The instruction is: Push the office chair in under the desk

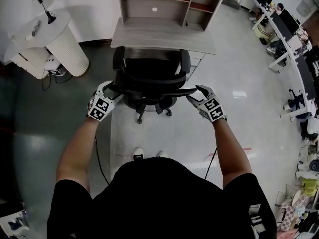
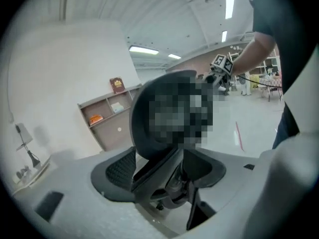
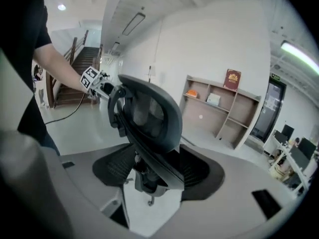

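Note:
The black mesh office chair (image 1: 149,73) stands facing the grey desk (image 1: 164,38), its armrests level with the desk's front edge. My left gripper (image 1: 112,88) is at the left end of the backrest's top rim and my right gripper (image 1: 196,90) at the right end. Both are open. In the left gripper view the backrest's edge (image 2: 140,133) runs between wide jaws without touching them, and the right gripper view shows the backrest (image 3: 159,123) the same way. The chair's base (image 1: 149,108) shows below the backrest.
A shelf unit (image 1: 164,6) with books sits on the desk's back. A white round stand (image 1: 62,46) with a lamp is at the left. Rows of office desks (image 1: 294,49) run along the right. The person's feet (image 1: 147,155) are just behind the chair, and cables hang from both grippers.

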Action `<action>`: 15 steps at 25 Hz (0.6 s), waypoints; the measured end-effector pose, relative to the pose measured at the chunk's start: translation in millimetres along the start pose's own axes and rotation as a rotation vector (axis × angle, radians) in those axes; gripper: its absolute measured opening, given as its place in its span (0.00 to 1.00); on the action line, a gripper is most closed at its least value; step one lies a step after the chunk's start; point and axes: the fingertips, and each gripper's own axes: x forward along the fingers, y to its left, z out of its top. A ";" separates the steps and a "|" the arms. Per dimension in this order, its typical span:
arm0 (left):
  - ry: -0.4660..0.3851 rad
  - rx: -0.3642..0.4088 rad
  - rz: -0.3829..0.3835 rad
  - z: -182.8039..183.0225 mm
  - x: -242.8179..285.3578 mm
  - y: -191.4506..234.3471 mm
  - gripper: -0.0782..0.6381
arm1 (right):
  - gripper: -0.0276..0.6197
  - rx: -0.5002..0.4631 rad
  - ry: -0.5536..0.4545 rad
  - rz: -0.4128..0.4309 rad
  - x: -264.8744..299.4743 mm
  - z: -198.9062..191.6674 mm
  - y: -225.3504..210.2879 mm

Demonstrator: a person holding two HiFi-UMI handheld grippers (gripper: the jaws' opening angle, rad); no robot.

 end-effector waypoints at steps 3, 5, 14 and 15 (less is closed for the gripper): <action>-0.112 -0.053 0.028 30.4 -13.9 3.5 0.54 | 0.35 0.060 -0.115 -0.078 -20.8 28.1 -4.1; -0.188 -0.083 0.051 50.2 -23.6 7.4 0.50 | 0.28 0.098 -0.200 -0.134 -34.4 52.2 -8.9; -0.368 -0.136 0.100 116.4 -51.8 9.6 0.34 | 0.12 0.148 -0.350 -0.179 -60.4 123.9 -13.3; -0.385 -0.135 0.106 122.3 -55.5 10.2 0.31 | 0.11 0.151 -0.356 -0.203 -63.6 128.4 -16.5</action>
